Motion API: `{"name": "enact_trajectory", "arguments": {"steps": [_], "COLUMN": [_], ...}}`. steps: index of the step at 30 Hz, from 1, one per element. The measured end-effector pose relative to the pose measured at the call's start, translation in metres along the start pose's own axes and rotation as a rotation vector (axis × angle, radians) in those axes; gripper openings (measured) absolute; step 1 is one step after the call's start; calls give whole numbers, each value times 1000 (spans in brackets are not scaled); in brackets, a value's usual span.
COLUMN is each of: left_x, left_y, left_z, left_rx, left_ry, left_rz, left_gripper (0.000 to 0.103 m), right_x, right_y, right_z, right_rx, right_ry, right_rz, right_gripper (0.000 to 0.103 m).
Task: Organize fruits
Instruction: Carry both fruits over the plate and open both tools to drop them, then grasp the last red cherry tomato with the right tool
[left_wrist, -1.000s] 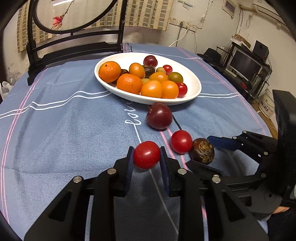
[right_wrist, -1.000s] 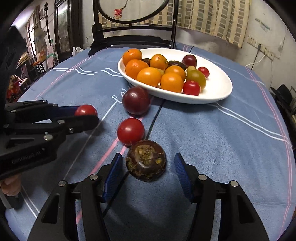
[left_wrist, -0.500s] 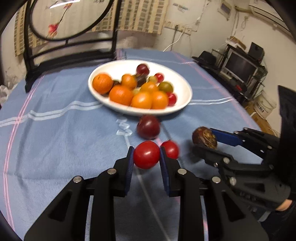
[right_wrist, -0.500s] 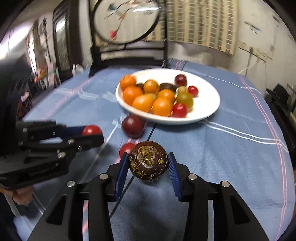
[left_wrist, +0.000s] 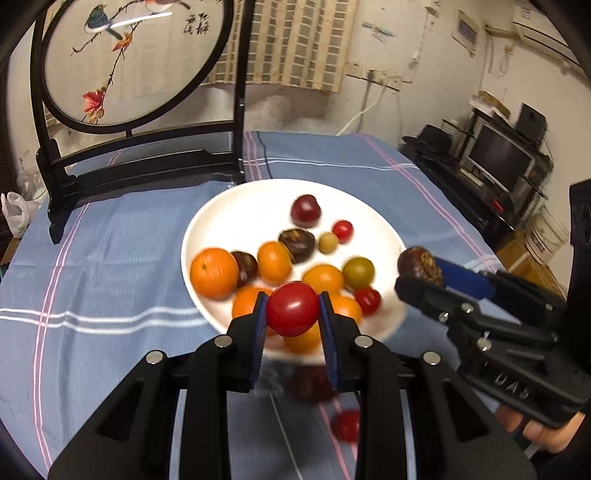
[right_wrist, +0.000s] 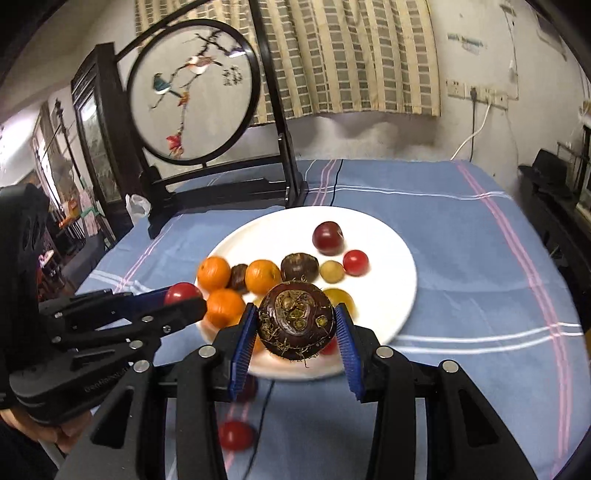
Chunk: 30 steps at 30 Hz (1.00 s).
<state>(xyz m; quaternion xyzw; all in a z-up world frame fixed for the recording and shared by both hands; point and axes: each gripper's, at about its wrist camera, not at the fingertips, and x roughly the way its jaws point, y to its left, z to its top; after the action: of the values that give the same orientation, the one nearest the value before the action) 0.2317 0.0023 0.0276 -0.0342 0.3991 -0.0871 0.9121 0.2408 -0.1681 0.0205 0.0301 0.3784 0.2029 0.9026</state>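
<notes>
- Fruits fill the near half of the plate (left_wrist: 207, 229) on the blue cloth (left_wrist: 110, 266): oranges, chestnuts, small tomatoes, a plum (left_wrist: 305, 210) at the far side.
- Behind the plate stands a round screen (left_wrist: 125, 62) on a dark stand.
- On the cloth before the plate lie a blurred plum (left_wrist: 308, 382) and a loose tomato (left_wrist: 346, 425) (both partly hidden by the fingers).
- Left gripper (left_wrist: 293, 312) clamps a tomato (left_wrist: 293, 308) over the plate's near rim.
- Right gripper (right_wrist: 295, 326) clamps a water chestnut (right_wrist: 296, 325), also above the near rim.
</notes>
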Motion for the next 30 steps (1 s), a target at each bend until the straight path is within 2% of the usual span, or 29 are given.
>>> {"name": "enact_trajectory", "arguments": {"steps": [6, 9, 10, 11, 12, 13, 14, 18, 22, 24, 30], "left_x": [31, 45, 46, 46, 43, 39, 34, 17, -2, -9, -21], "left_y": [4, 9, 10, 11, 13, 14, 13, 9, 7, 6, 18], "left_z": [8, 11, 11, 11, 12, 12, 12, 7, -14, -28, -54], "left_rx": [4, -25, -34, -45, -62, -74, -80, -63, -74, -70, -86], "left_ry": [15, 31, 26, 14, -10, -31, -50, -67, -96, -93, -72], "left_rz": [63, 59, 68, 76, 89, 101, 108, 95, 112, 108, 146], "left_gripper": [26, 27, 32, 46, 54, 67, 75, 76, 85, 86, 90], "right_x": [40, 46, 46, 44, 42, 38, 35, 21, 4, -5, -20], "right_y": [-2, -11, -15, -23, -29, -34, -38, -38, -34, -31, -19], "right_z": [-3, -5, -5, -5, -5, -4, -4, -4, -10, -18, -53], "right_rx": [33, 78, 101, 141, 173, 200, 220, 208, 153, 117, 86], "right_ry": [41, 34, 33, 26, 20, 13, 4, -13, -33, -33, 37], "right_rz": [-11, 15, 29, 48, 59, 66, 70, 53, 4, -17, -3], "right_gripper": [43, 47, 52, 54, 56, 62, 66, 66, 67, 68, 69]}}
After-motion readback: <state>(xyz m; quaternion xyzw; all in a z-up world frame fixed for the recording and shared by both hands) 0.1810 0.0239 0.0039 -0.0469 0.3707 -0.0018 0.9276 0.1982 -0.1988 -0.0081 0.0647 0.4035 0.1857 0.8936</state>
